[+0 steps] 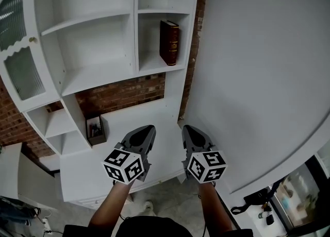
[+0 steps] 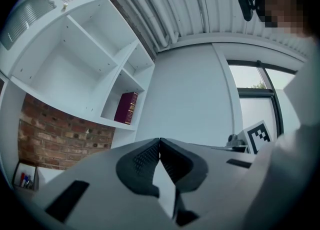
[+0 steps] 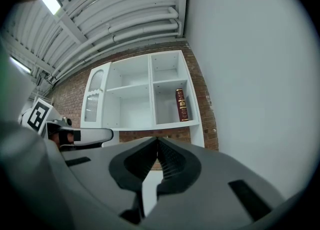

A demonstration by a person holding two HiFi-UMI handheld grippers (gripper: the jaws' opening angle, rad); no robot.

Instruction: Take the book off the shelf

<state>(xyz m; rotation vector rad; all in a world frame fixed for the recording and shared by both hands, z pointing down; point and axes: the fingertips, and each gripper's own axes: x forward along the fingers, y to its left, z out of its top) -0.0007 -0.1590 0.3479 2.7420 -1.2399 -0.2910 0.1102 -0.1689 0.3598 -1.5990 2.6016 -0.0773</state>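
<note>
Two empty grippers held side by side in front of a white shelf unit with one book on it.

The person holds the left gripper (image 1: 148,128) and the right gripper (image 1: 186,127) close together, both pointing towards the shelf unit (image 1: 93,76). Each gripper's jaws are clenched tip to tip with nothing between them. The book (image 1: 169,42), dark red with gold bands on its spine, stands upright in the lower right compartment, near that compartment's right side, spine facing out. It is well apart from both grippers. The other open compartments hold nothing. A door (image 1: 20,71) with ribbed glass is on the unit's left side. A brick wall (image 1: 121,94) shows below the compartments, above a white counter (image 1: 129,115). A small box (image 1: 95,130) with pens stands on the counter at the left. A plain white wall (image 1: 258,66) is to the right.
</note>
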